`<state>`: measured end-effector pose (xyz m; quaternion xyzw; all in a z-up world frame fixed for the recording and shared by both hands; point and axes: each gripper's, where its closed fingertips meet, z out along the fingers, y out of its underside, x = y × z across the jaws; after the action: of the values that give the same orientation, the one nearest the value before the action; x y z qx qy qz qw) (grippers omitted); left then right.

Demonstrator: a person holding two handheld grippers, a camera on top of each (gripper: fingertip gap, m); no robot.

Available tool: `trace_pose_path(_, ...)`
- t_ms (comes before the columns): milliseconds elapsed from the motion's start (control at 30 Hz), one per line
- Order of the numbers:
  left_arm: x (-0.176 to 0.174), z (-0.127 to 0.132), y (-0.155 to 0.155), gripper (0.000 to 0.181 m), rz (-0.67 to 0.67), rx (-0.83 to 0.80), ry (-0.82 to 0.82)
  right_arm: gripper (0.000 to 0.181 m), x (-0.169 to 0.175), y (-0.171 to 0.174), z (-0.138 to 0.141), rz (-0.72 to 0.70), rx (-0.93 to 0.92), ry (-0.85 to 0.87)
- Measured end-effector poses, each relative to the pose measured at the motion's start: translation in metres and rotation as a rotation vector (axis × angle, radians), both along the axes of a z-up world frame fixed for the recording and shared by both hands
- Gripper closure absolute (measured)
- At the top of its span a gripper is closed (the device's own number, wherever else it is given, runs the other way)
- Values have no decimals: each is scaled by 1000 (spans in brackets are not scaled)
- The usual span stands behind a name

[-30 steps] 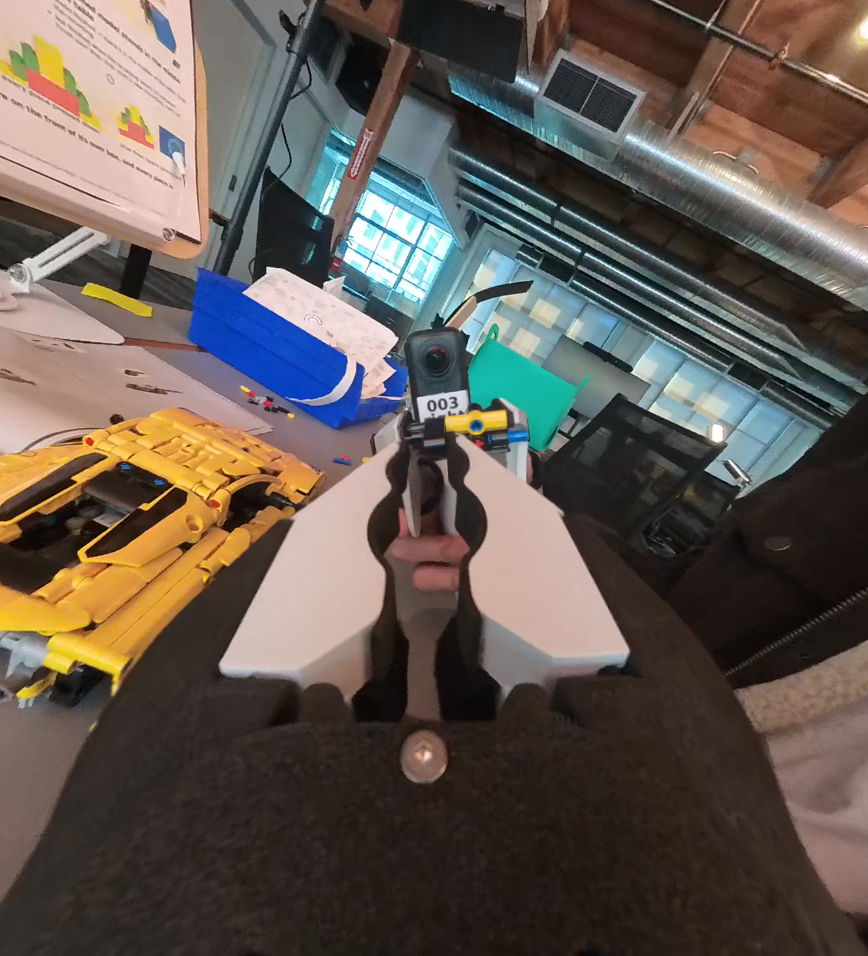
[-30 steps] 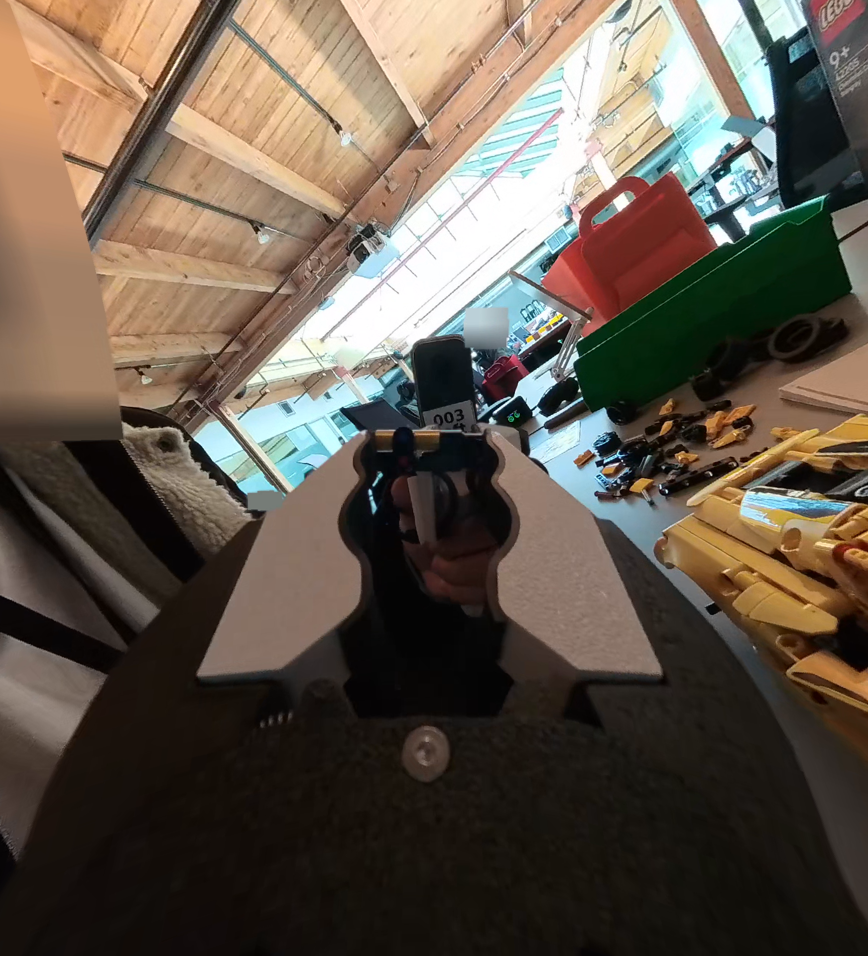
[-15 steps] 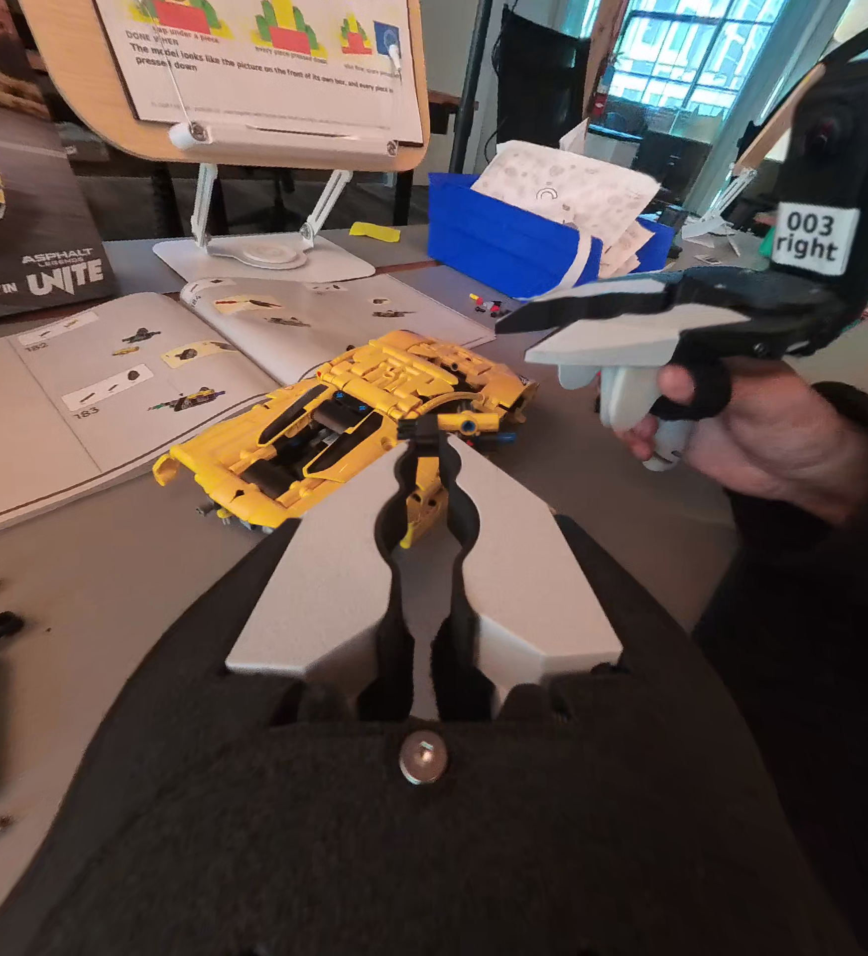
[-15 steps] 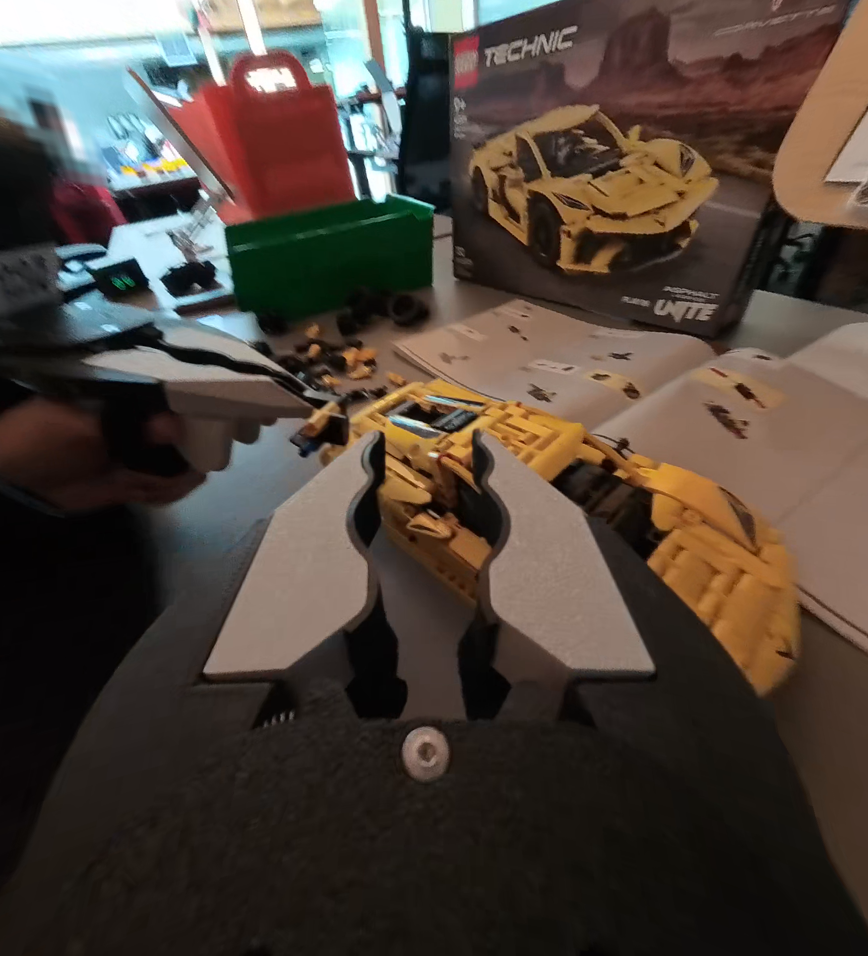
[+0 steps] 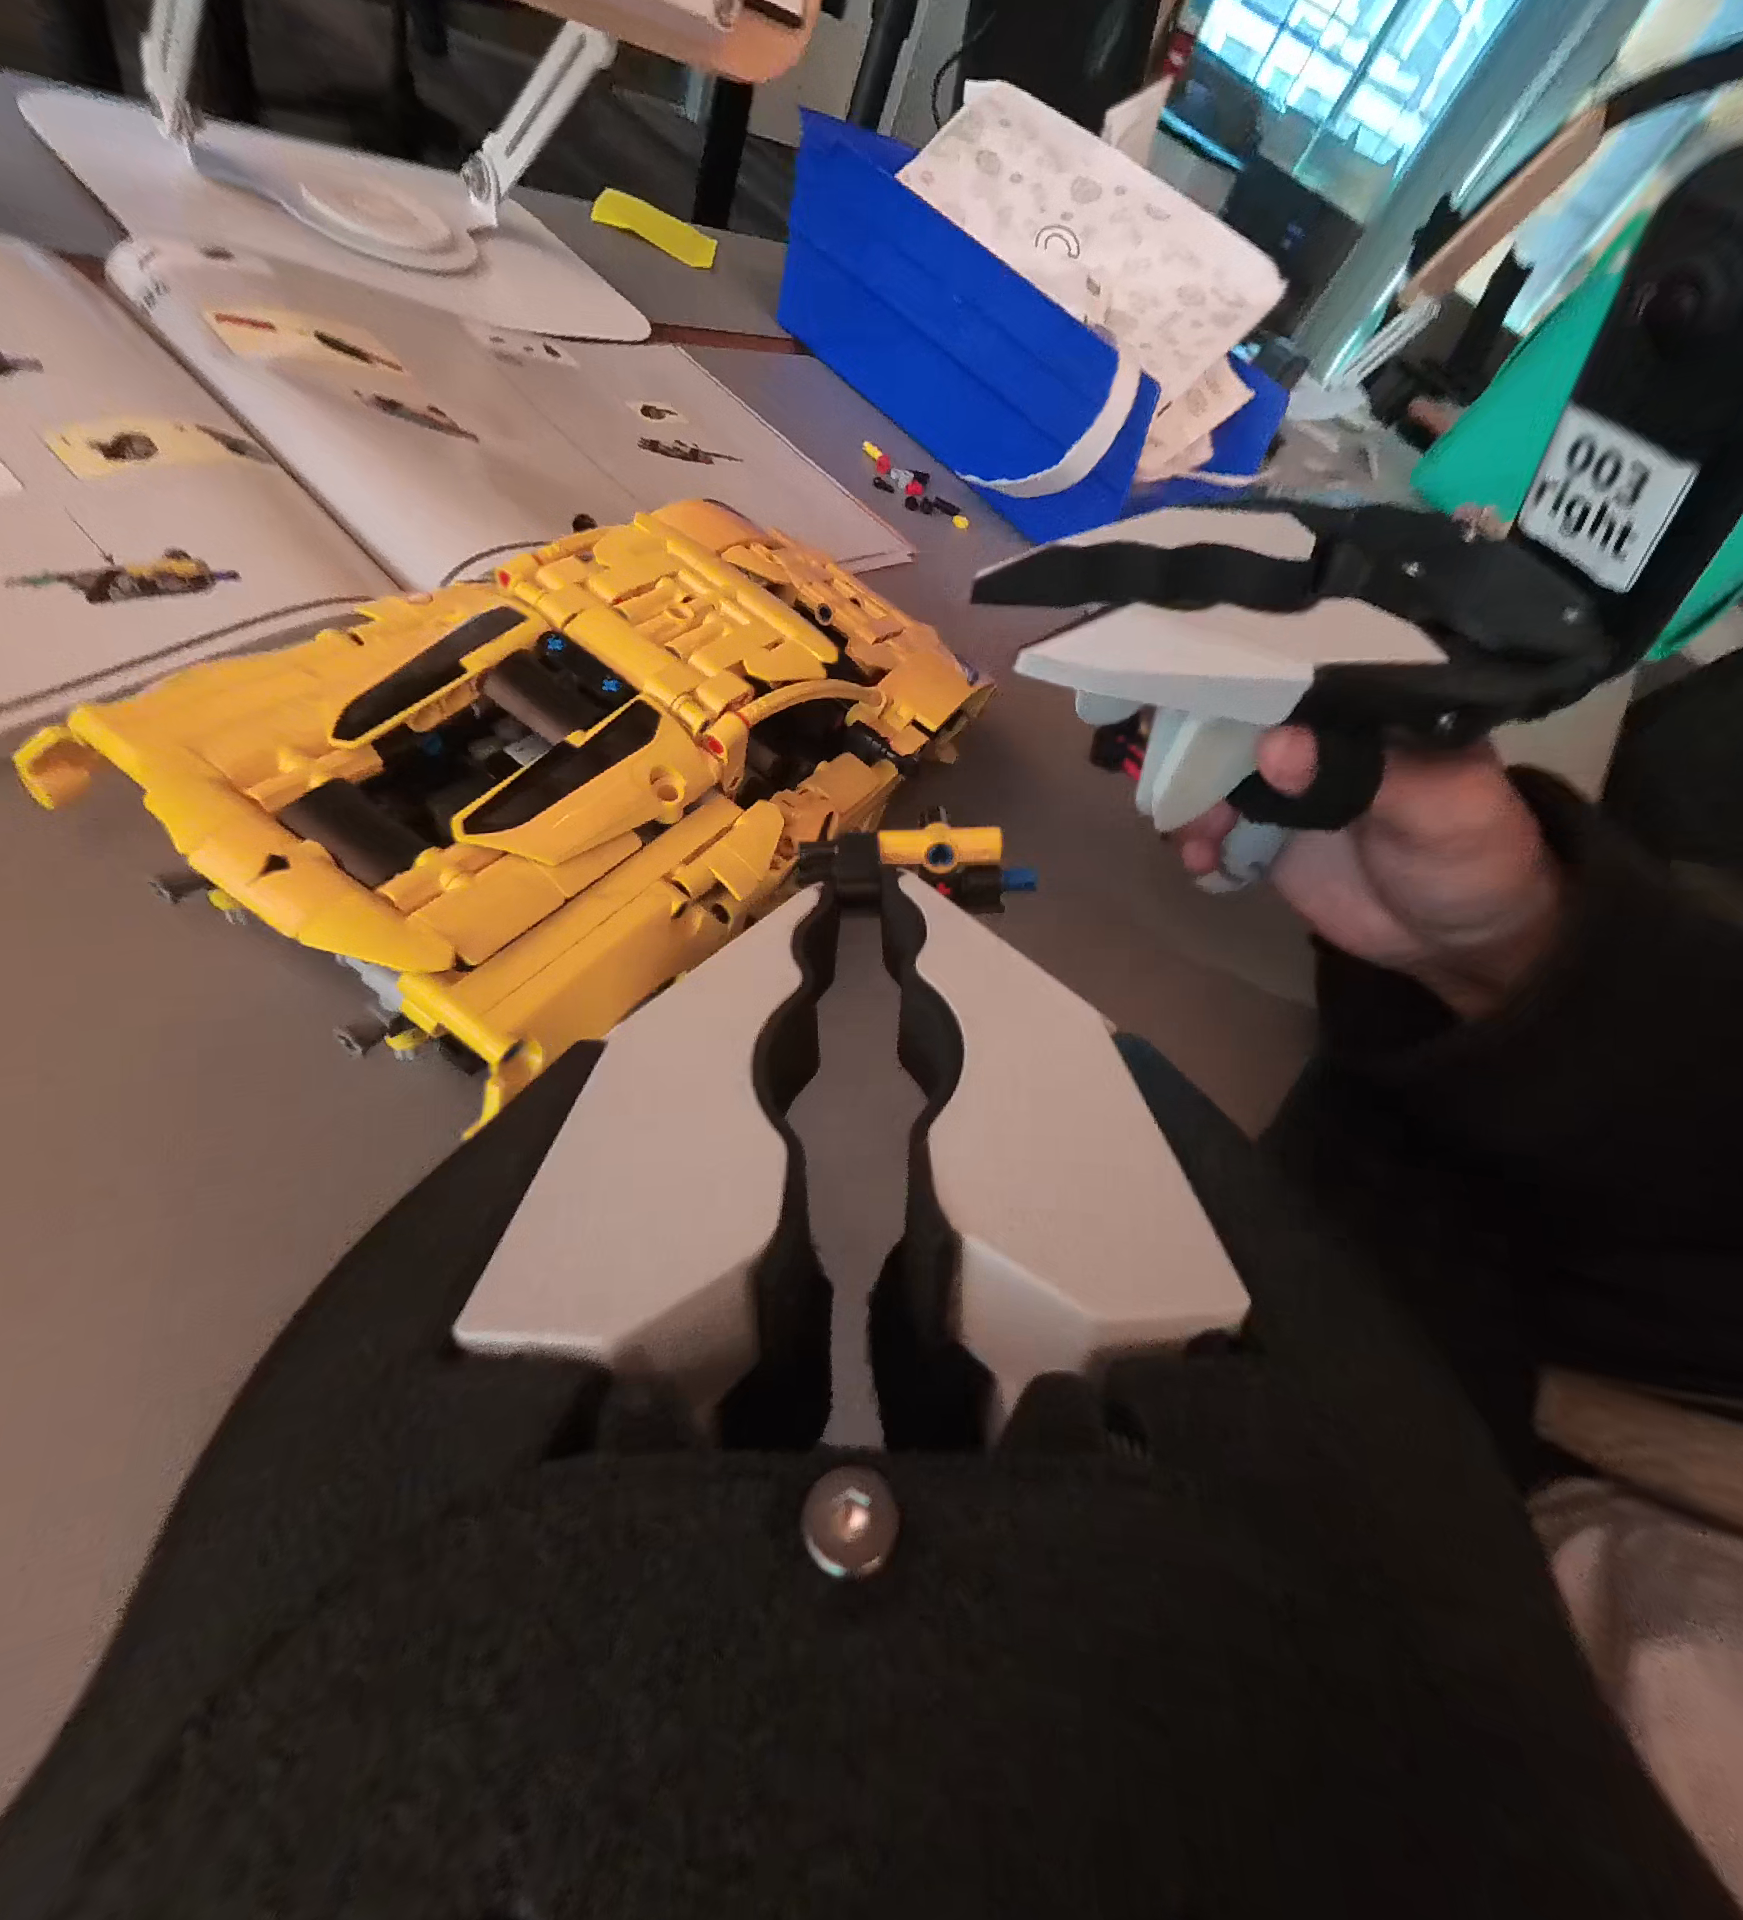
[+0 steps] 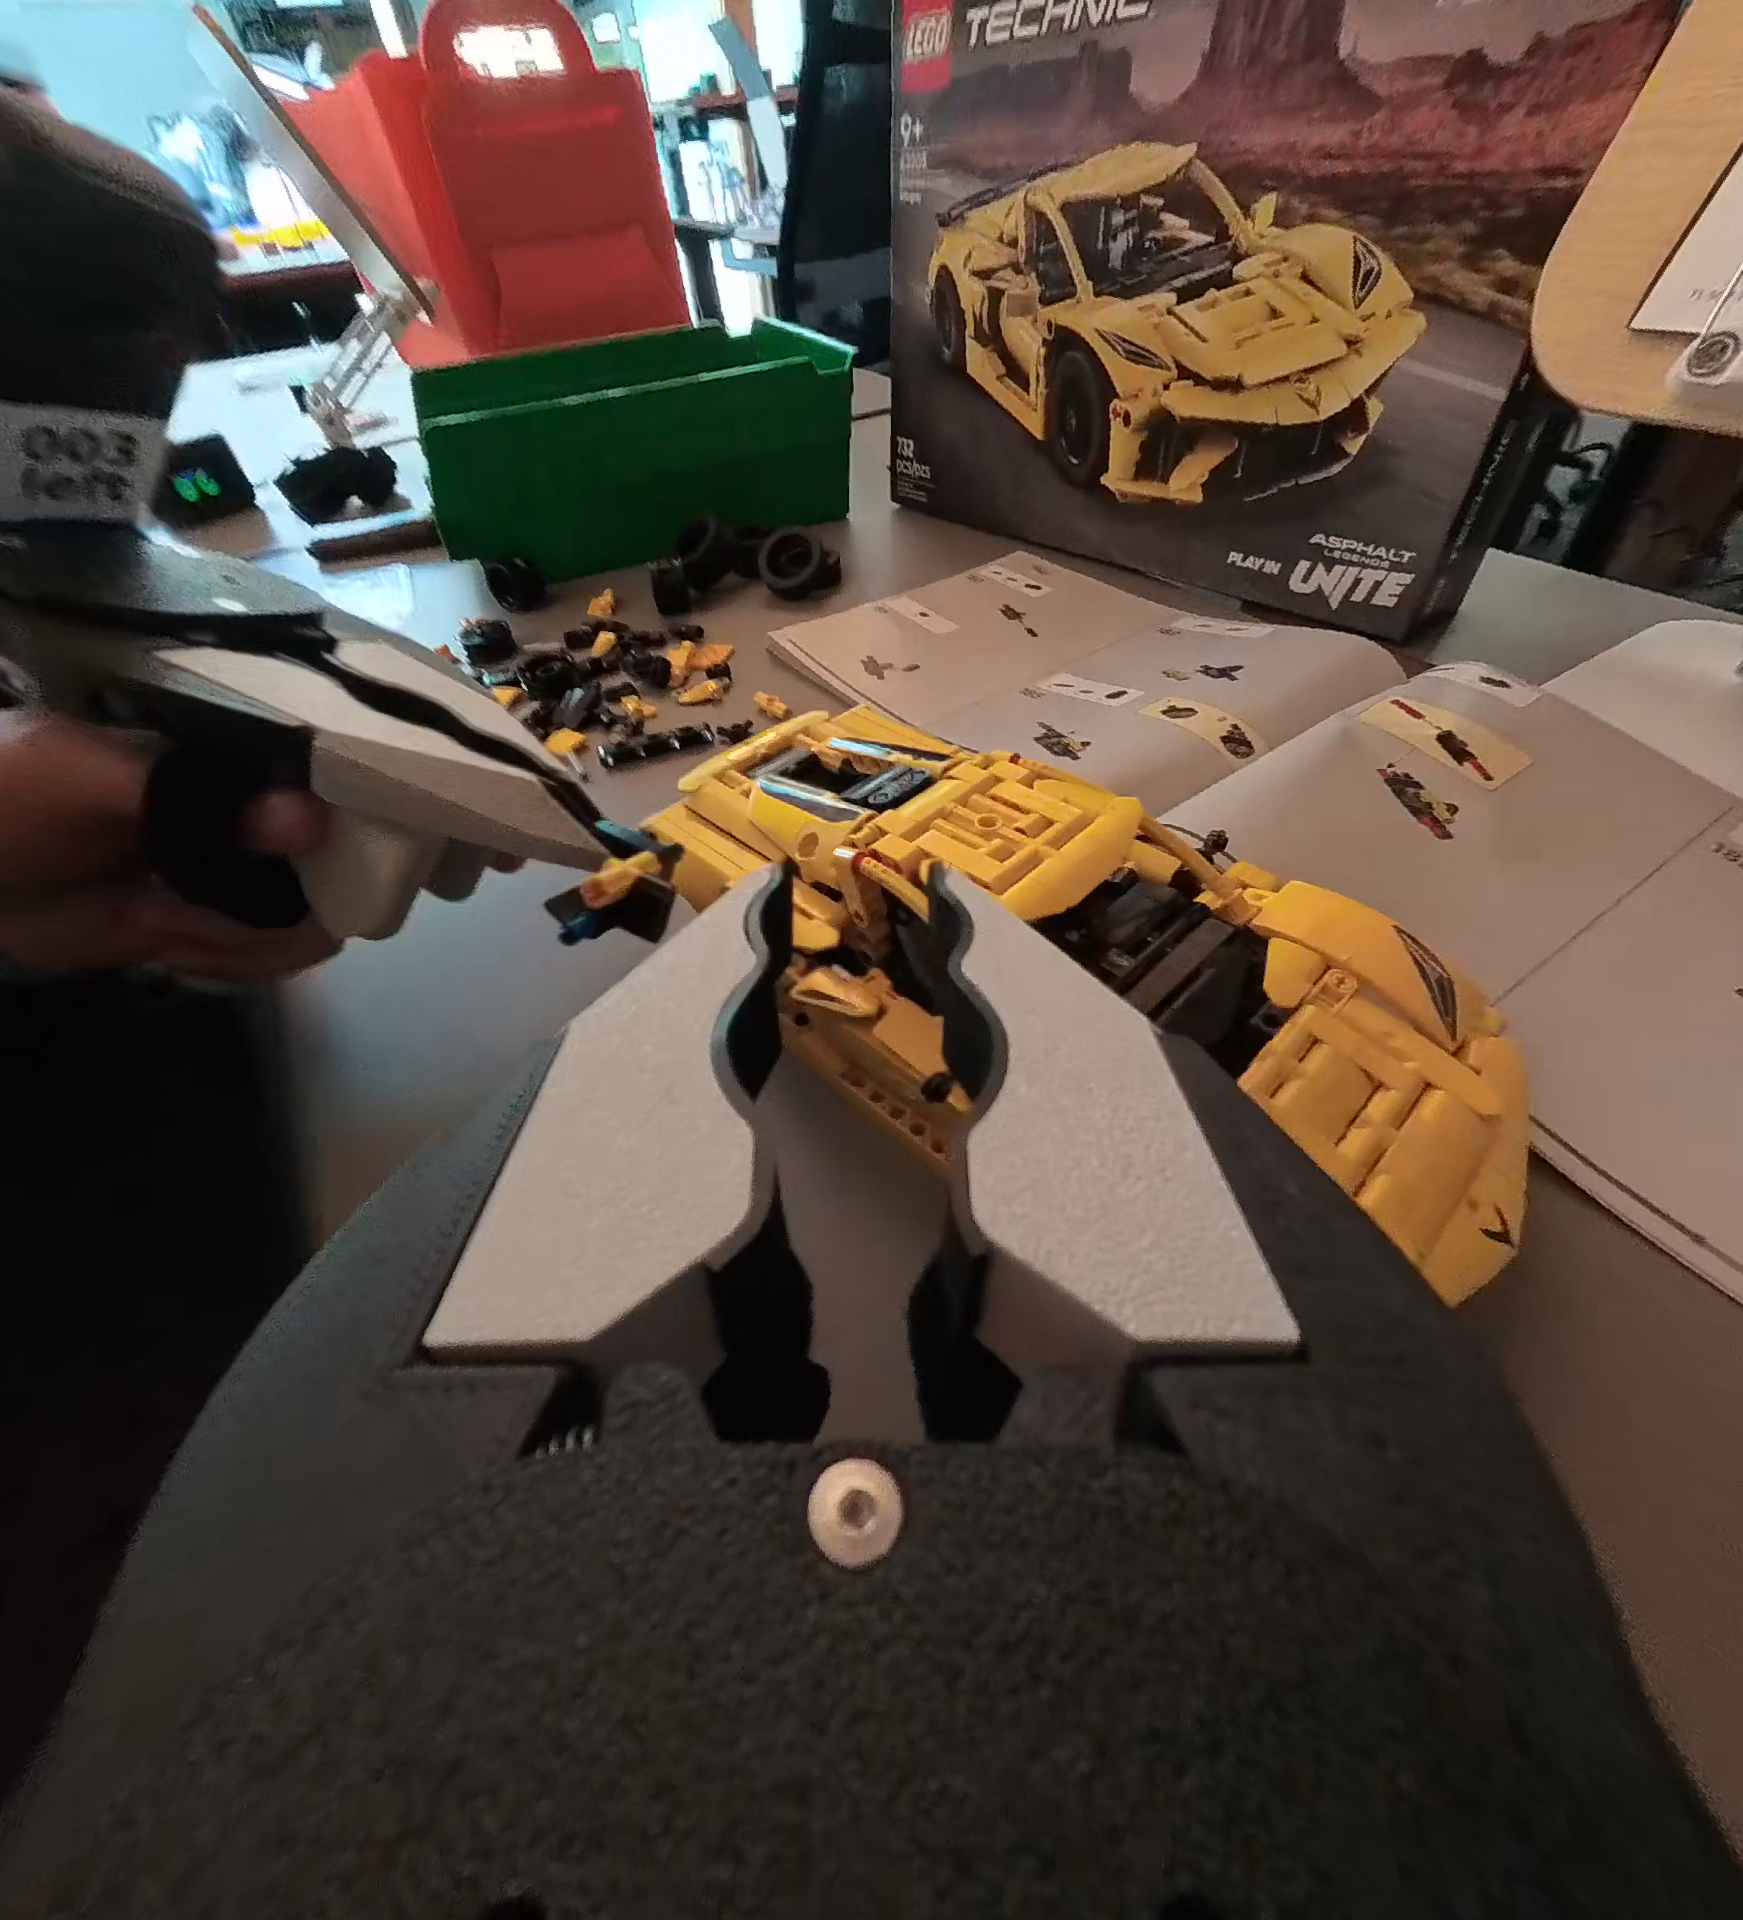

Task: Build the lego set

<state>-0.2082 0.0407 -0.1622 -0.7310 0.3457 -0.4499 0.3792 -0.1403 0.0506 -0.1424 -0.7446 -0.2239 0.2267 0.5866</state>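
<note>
A partly built yellow lego car (image 5: 576,727) lies on the grey table; it also shows in the right wrist view (image 6: 1002,821). My left gripper (image 5: 854,896) is shut on a small yellow, black and blue lego sub-assembly (image 5: 934,850), held just off the car's near right corner. In the right wrist view this gripper (image 6: 605,847) and its piece (image 6: 609,896) sit at the car's left end. My right gripper (image 6: 859,891) is open and empty, hovering over the same end of the car. It appears in the left wrist view (image 5: 1002,629), held by a hand.
An open instruction booklet (image 6: 1106,665) lies behind the car, with the set's box (image 6: 1210,312) beyond it. A green bin (image 6: 638,447), black tyres (image 6: 742,561) and loose pieces (image 6: 618,675) sit at the back left. A blue bin (image 5: 950,343) stands at the right. Across from one pair of fingers to the other is roughly 8 centimeters.
Both grippers swung down from facing each other in the air to the car on the table. The left still holds the small piece. Both have closed in on the car's end.
</note>
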Motion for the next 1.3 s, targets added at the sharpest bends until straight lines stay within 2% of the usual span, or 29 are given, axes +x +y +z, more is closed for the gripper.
trace_pose_path(233, 4, 5, -2, 174, 3, 3, 22, 157, 3, -1, 12, 6, -36, 167)
trace_pose_path(433, 6, -5, -2, 174, -1, -8, 57, 157, 17, 6, 4, -79, -67, 148)
trace_pose_path(633, 20, -28, -15, 174, -140, 59, 202, 156, 27, 9, 2, -141, -57, 83)
trace_pose_path(800, 41, -38, -32, 174, -301, 179, 211, 154, 57, 18, 18, -204, -85, 10)
trace_pose_path(867, 45, -44, -32, 174, -316, 245, 229, 150, 72, 24, 23, -217, -130, -78)
trace_pose_path(967, 48, -53, -36, 174, -342, 229, 260, 146, 92, 40, 27, -220, -181, -214)
trace_pose_path(1067, 45, -58, -34, 174, -337, 212, 291, 146, 100, 69, 31, -229, -156, -169)
trace_pose_path(1167, 38, -68, -32, 173, -345, 242, 383, 144, 115, 96, 19, -308, -144, -123)
trace_pose_path(1300, 32, -77, -32, 173, -357, 256, 459, 146, 119, 103, 6, -366, -76, -86)
